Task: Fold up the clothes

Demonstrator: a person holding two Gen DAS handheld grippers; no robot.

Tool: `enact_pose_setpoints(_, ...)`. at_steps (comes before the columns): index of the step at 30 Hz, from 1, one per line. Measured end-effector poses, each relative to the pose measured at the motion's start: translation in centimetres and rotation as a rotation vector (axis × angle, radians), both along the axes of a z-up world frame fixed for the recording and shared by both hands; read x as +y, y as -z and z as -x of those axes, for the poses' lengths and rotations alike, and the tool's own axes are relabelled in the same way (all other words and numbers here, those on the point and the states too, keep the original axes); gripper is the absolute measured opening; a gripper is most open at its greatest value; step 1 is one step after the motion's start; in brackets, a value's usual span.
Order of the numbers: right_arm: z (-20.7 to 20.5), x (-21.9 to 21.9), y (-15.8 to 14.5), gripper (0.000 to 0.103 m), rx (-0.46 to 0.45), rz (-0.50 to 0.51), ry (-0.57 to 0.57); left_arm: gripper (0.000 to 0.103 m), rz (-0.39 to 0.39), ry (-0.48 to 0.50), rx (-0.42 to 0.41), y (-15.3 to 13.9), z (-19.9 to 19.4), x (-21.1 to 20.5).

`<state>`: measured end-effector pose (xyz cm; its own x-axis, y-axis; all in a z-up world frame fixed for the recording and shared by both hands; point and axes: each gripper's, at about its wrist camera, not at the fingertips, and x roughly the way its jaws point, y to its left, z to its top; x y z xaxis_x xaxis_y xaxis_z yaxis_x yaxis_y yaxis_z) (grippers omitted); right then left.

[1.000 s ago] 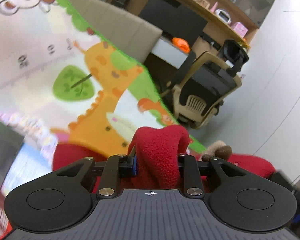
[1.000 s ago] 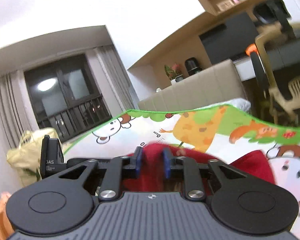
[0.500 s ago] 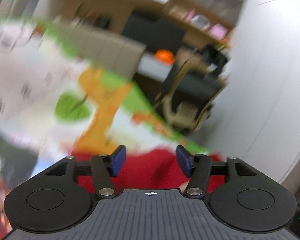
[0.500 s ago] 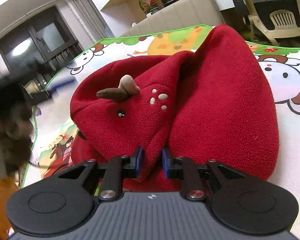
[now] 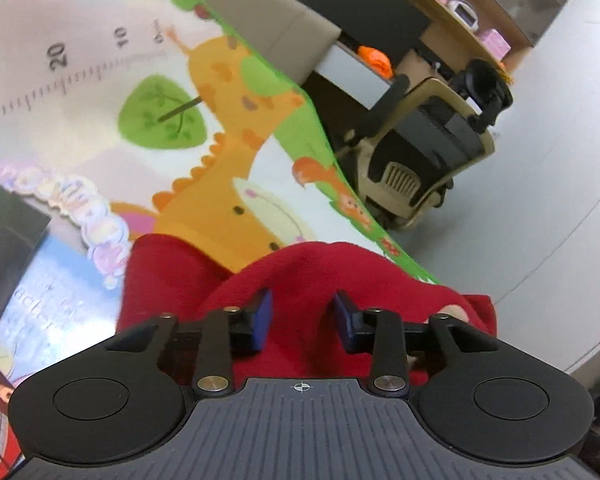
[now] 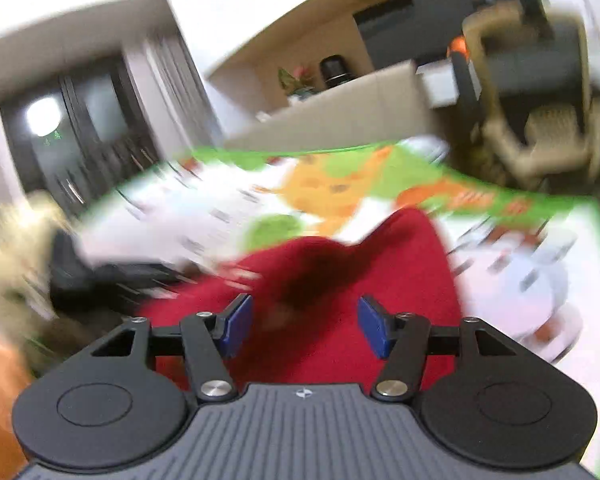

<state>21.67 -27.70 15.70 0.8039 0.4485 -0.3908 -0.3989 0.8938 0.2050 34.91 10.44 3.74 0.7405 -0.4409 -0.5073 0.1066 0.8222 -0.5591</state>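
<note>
Living-room floor under a cartoon play mat (image 5: 100, 92), giraffe and ruler print across the upper left of the left wrist frame, an office chair (image 5: 424, 148) at the right edge beyond the mat's green border. Red fleece garment (image 5: 332, 276) heaped low in the frame, spilling over the mat near that border. Left gripper (image 5: 302, 320) spread, blue pads (image 5: 262, 316) either side of a fleece ridge but not pinching it. Right gripper (image 6: 304, 326) also spread wide, nothing clamped, red fleece (image 6: 400, 264) lying just past the tips; heavy motion blur in that view, so contact with the cloth is hard to judge, probably none.

Judged step: between grasps, picking the next hold for a fold. Best done by settling both claws before closing, finding a true edge or corner instead of a mid-panel ridge, taking a single layer only, gripping deep enough that thick fleece will not slip out. Then lifting both sides level, keeping the cloth taut, laying it flat on the mat clear of the border.
</note>
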Motion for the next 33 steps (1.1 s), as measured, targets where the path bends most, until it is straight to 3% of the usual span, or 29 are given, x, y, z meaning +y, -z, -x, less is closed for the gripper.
enact_pose_setpoints(2,-0.4,2.4,0.5,0.059,-0.055,0.178,-0.007,0.038,-0.019,0.012,-0.007,-0.1,-0.1,-0.1)
enact_pose_setpoints(3,-0.7,3.6,0.7,0.059,-0.067,0.217,-0.036,0.038,-0.024,0.016,-0.008,-0.1,-0.2,-0.1)
enact_pose_setpoints(7,-1.7,7.6,0.2,0.059,-0.127,0.23,-0.153,0.039,0.0,0.01,0.005,0.5,-0.5,0.4)
enact_pose_setpoints(10,-3.9,9.4,0.0,0.06,-0.166,0.258,-0.076,0.039,0.01,0.014,0.005,0.8,-0.4,0.2)
enact_pose_setpoints(13,-7.2,10.5,1.6,0.06,-0.122,0.398,0.058,0.039,0.004,0.018,0.003,0.8,-0.3,0.1)
enact_pose_setpoints(19,-6.7,5.0,0.7,0.064,-0.091,0.353,0.135,0.039,0.013,0.036,-0.004,1.1,-0.2,0.1)
enact_pose_setpoints(23,-4.5,3.1,1.2,0.066,-0.09,0.471,0.159,0.04,0.008,0.027,-0.011,1.2,0.1,-0.1)
enact_pose_setpoints(25,-3.2,1.7,0.8,0.066,-0.071,0.416,0.154,0.04,0.011,0.027,-0.011,1.2,0.1,-0.1)
enact_pose_setpoints(27,-2.2,0.3,-0.5,0.066,-0.059,0.255,0.116,0.04,0.009,0.025,-0.013,1.3,0.1,-0.2)
enact_pose_setpoints(29,-0.9,0.1,-2.2,0.066,-0.098,0.11,0.065,0.041,0.005,0.021,-0.014,1.3,0.1,-0.4)
enact_pose_setpoints(33,0.6,2.2,-5.1,0.058,-0.215,-0.028,-0.069,0.044,-0.008,0.021,-0.018,1.2,0.4,-0.7)
